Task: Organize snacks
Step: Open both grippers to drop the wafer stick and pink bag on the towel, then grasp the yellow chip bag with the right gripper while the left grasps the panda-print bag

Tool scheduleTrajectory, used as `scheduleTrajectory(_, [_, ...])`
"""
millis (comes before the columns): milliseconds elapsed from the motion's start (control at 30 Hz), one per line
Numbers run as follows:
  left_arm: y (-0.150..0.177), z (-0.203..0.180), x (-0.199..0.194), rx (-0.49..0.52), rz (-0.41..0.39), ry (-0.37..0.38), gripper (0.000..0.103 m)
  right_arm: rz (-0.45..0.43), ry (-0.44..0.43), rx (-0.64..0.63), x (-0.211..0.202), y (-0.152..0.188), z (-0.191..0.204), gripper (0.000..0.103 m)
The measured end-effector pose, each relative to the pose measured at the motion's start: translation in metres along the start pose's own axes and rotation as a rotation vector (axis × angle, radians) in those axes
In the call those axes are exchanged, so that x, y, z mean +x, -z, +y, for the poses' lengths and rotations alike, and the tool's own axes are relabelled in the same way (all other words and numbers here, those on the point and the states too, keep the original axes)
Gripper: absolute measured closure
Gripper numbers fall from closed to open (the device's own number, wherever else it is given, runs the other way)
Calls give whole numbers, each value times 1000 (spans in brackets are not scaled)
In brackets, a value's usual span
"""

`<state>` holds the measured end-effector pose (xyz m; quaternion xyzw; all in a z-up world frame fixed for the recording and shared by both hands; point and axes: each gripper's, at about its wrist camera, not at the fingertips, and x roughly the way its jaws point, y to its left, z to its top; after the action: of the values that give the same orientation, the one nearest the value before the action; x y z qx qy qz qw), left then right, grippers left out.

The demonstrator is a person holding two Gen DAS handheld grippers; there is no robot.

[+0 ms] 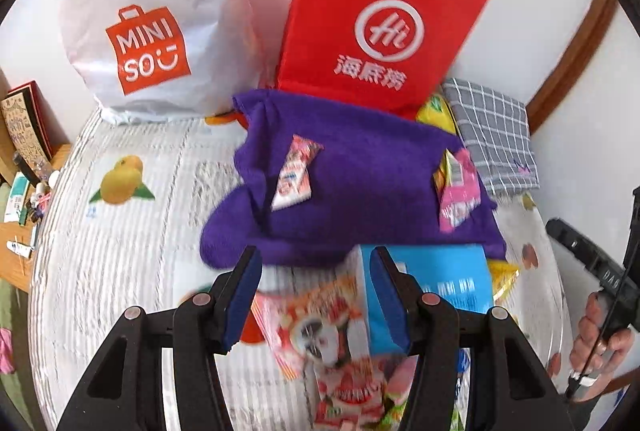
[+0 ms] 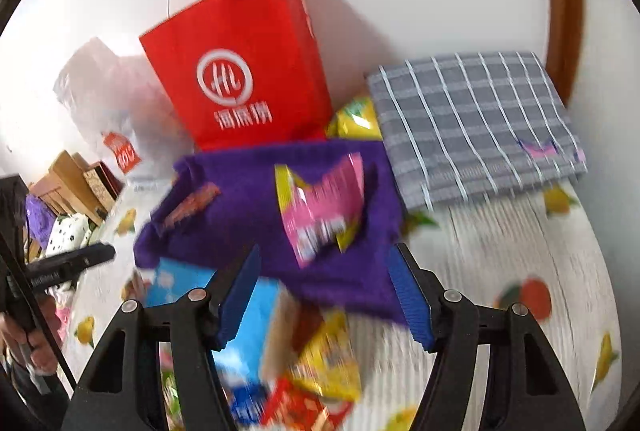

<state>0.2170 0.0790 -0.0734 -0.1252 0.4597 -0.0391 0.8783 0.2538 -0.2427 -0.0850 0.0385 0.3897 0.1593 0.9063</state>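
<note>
White plastic bag (image 1: 152, 19) stands at far left on the bed (image 1: 120, 251), then the red paper bag (image 1: 376, 19), then the purple cloth (image 1: 360, 191) with loose snack packets (image 1: 294, 173). Both tools, left tool (image 1: 316, 291) and right tool (image 2: 324, 291), are spread and hold nothing; sorting looks barely started, most packets (image 2: 320, 207) remain scattered

Both wrist cameras look down closely, sharing the purple cloth (image 1: 360, 183) and red bag (image 2: 240, 71).
</note>
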Motion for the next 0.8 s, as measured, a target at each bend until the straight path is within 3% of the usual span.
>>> scheduleTrajectory(333, [46, 4, -14, -4, 20, 25, 44, 86, 38, 12, 30, 81, -5, 37])
scheduleTrajectory(667, [70, 21, -22, -16, 30, 1, 44, 101, 58, 64, 64, 85, -5, 38])
scheduleTrajectory(733, [73, 24, -22, -21, 32, 4, 44, 109, 53, 60, 68, 87, -5, 51])
scheduleTrajectory(800, [75, 25, -21, -27, 35, 4, 44, 102, 54, 49, 65, 88, -3, 55])
